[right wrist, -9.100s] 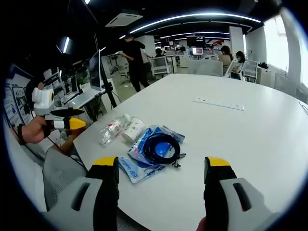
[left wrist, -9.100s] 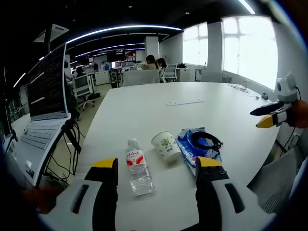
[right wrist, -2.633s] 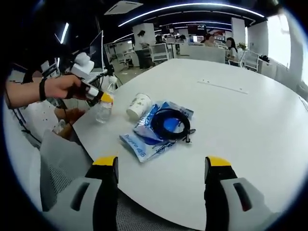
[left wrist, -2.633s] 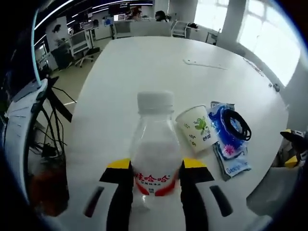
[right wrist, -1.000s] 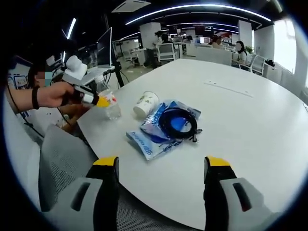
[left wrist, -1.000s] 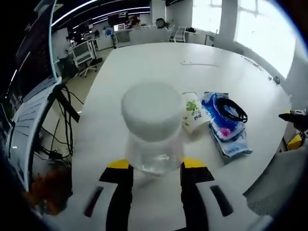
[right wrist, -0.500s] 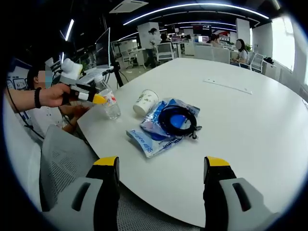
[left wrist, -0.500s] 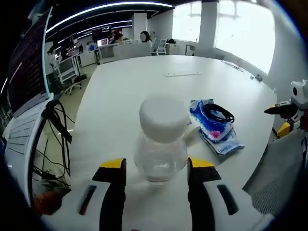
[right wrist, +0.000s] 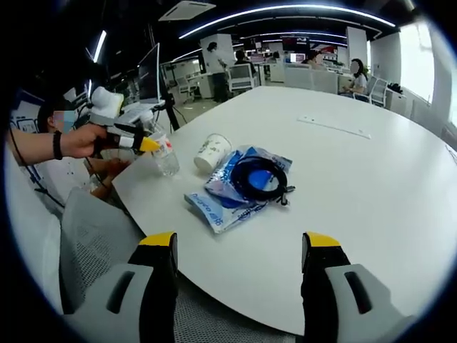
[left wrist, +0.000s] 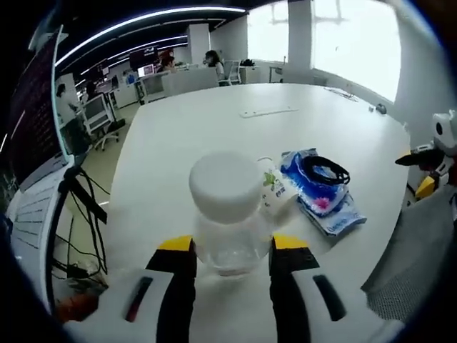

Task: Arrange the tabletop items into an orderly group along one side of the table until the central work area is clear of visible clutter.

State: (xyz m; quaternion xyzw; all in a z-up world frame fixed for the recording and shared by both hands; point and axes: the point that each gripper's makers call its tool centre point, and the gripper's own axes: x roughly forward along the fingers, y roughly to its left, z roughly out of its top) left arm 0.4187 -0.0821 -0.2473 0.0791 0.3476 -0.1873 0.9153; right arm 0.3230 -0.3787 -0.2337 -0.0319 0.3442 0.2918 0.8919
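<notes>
My left gripper (left wrist: 230, 254) clamped on the water bottle (left wrist: 228, 214) — upright at the near corner of the white table (left wrist: 193, 136), paper cup (left wrist: 275, 191) lying just beyond, blue packet (right wrist: 235, 187) with black cable coil (right wrist: 255, 176) beside it, my right gripper (right wrist: 239, 268) spread wide — holding nothing.

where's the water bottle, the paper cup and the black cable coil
water bottle (left wrist: 226, 184), left gripper view, on its white cap
paper cup (right wrist: 212, 153), right gripper view, on its side wall
black cable coil (right wrist: 258, 178), right gripper view, on the loop's right edge
</notes>
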